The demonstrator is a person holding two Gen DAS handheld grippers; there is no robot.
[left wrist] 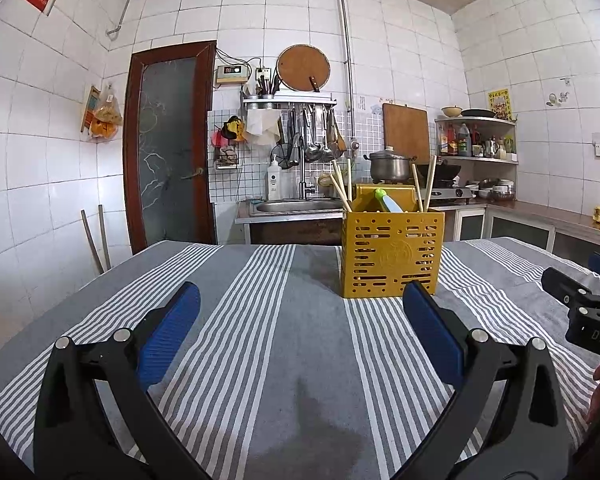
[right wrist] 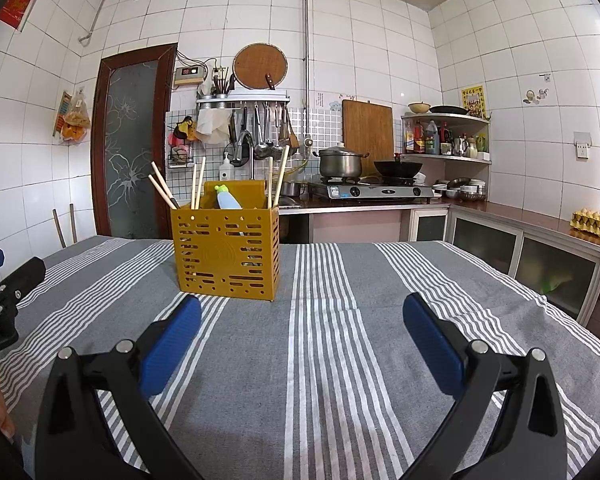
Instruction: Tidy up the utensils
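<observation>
A yellow perforated utensil holder (left wrist: 392, 252) stands upright on the striped tablecloth (left wrist: 284, 320); it also shows in the right wrist view (right wrist: 226, 254). Several wooden chopsticks (left wrist: 342, 192) (right wrist: 162, 190) and a white utensil with a green end (left wrist: 388, 200) (right wrist: 228, 200) stick out of it. My left gripper (left wrist: 302, 300) is open and empty, low over the cloth, short of the holder. My right gripper (right wrist: 302, 312) is open and empty, to the right of the holder. Each gripper shows at the edge of the other's view (left wrist: 580, 304) (right wrist: 4, 292).
The table's far edge (right wrist: 380, 243) lies just behind the holder. Beyond it are a sink (left wrist: 296, 206), a stove with a pot (right wrist: 340, 162) and wok, a counter with an egg tray (right wrist: 592, 222), and a door (left wrist: 168, 148) at left.
</observation>
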